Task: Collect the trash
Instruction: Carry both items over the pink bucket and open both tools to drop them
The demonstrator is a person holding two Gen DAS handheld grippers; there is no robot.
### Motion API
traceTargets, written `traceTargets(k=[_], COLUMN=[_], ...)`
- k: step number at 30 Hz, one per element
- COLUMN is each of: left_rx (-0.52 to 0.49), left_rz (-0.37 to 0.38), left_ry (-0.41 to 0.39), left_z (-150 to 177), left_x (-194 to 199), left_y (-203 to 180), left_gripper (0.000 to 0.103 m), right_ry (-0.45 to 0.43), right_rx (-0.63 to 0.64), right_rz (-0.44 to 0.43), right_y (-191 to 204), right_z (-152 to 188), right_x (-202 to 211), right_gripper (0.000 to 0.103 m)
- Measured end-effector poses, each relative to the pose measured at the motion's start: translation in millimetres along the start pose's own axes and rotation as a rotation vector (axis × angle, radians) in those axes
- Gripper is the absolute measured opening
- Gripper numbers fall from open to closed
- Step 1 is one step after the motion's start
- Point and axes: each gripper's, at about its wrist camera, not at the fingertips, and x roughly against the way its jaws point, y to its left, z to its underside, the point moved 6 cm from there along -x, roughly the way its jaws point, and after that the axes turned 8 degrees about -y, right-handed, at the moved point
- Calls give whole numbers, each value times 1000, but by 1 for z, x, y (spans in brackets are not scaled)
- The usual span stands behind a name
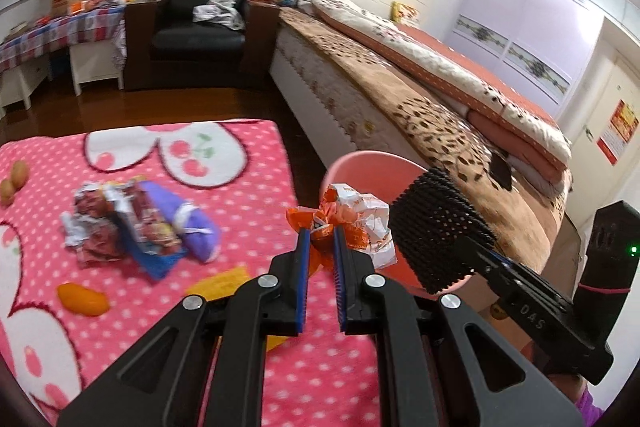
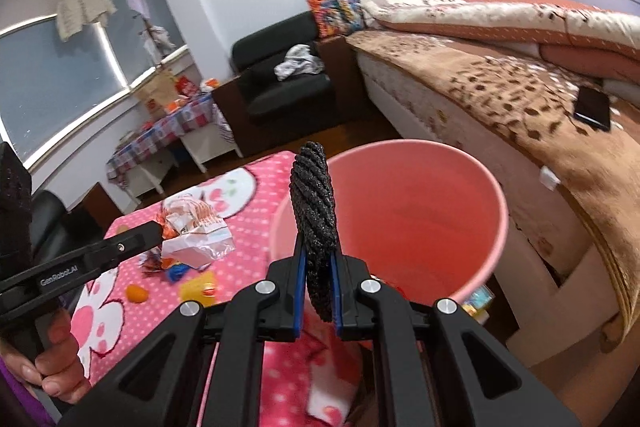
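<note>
The left claw is clenched on a crumpled orange-and-white wrapper, which sits at the centre of the left wrist frame, just in front of the rim of a pink bin. In the right wrist view the same wrapper hangs at the left of the frame, above the pink dotted blanket and beside the bin, not over its opening.

The right claw is closed on a black textured pad, held on edge at the centre of its frame, touching or just in front of the bin's near rim. In the left wrist view the pad shows as a knobbly black slab at centre right, covering part of the bin.

The blanket fills the lower left of the left wrist frame. On it, left of centre, lies a heap of trash: crumpled printed wrappers, a blue piece and a purple packet touching one another. Below the heap sits an orange fruit-like piece, and near it a yellow packet, partly hidden by the claw. 2 small brown round things lie at the far left edge.

A bed with a brown patterned cover runs along the right of both frames; a dark phone lies on it. A black armchair stands in the upper middle with a white cloth on its seat.
</note>
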Motion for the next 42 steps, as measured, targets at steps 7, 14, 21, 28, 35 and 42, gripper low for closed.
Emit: traceTargets(k=[7,14,21,28,35,42], left_rx=[-28,-84,-110,-105,-71,-42], left_rz=[40,69,69,93,96,75], left_ry=[39,59,53,46,55,49], left_z=[2,6,7,4,7,7], left_x=[-29,-49,-53,-50,-41,-30], left_y=[-26,-48,-56,-59,-48,-33], left_gripper=[11,11,18,30,31,31], right_ry=[10,25,31,34,14,-1], right_rx=[-36,-60,-66,-74,-70,-60], right_rz=[53,87,106,122,136,132], right_y=[-32,-46,-52,-52,-49,-41], right_z=[0,0,2,4,2,-1], right_x=[-5,-17,-22,-23,-20,-14], right_gripper=[10,10,10,13,43,50])
